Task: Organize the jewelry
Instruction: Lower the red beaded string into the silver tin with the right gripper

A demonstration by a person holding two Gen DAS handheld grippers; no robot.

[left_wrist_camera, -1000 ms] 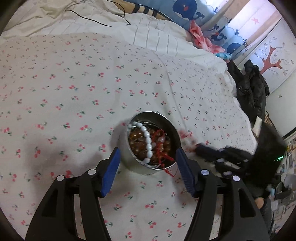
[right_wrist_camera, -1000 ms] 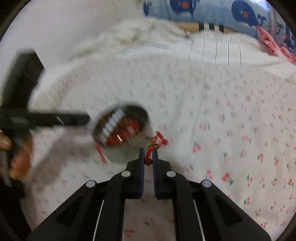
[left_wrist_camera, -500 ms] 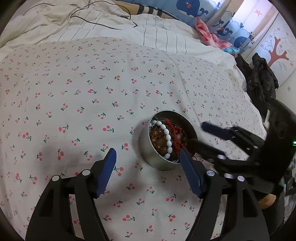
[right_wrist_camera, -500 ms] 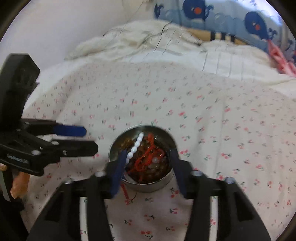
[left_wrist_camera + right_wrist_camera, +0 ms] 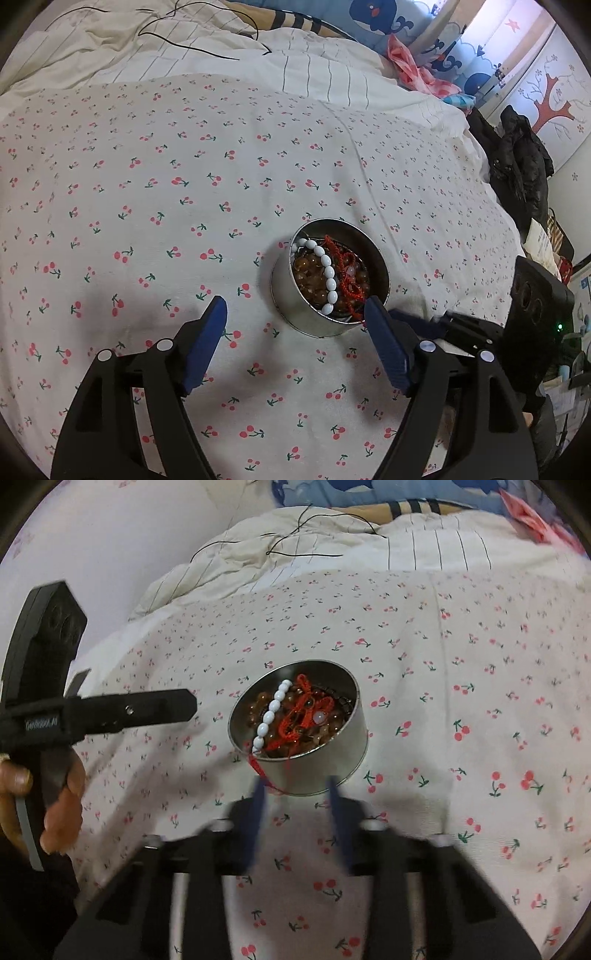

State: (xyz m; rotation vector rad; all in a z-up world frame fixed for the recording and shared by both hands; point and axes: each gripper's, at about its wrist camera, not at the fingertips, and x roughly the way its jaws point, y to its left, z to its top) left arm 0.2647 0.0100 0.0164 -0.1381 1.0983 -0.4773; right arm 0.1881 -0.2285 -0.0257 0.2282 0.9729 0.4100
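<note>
A round metal tin point(image 5: 286, 308) point(image 5: 325, 771) stands on the cherry-print bedsheet point(image 5: 184, 184). In it lie amber beads point(image 5: 306, 282), a white bead bracelet point(image 5: 327, 273) point(image 5: 269, 712) and a red cord bracelet point(image 5: 347, 275) point(image 5: 301, 716). The cord's tassel point(image 5: 258, 768) hangs over the near rim. My left gripper point(image 5: 294, 302) is open and still widening, its fingers short of the tin with only the near wall between the tips. My right gripper point(image 5: 295, 790) is blurred just in front of the tin; its jaws are closing and grip nothing.
A striped cream quilt point(image 5: 221, 55) with a black cable point(image 5: 207, 51) lies at the bed's far end, before whale-print pillows point(image 5: 376, 14). Dark jackets point(image 5: 521, 162) hang past the bed's right edge. A person's hand point(image 5: 55, 805) holds the left gripper point(image 5: 190, 709).
The right gripper, earlier shut on the red cord beside the tin, opened over the tin and left the cord inside. It has drawn back, its fingers now narrower. The left gripper opened wider.
</note>
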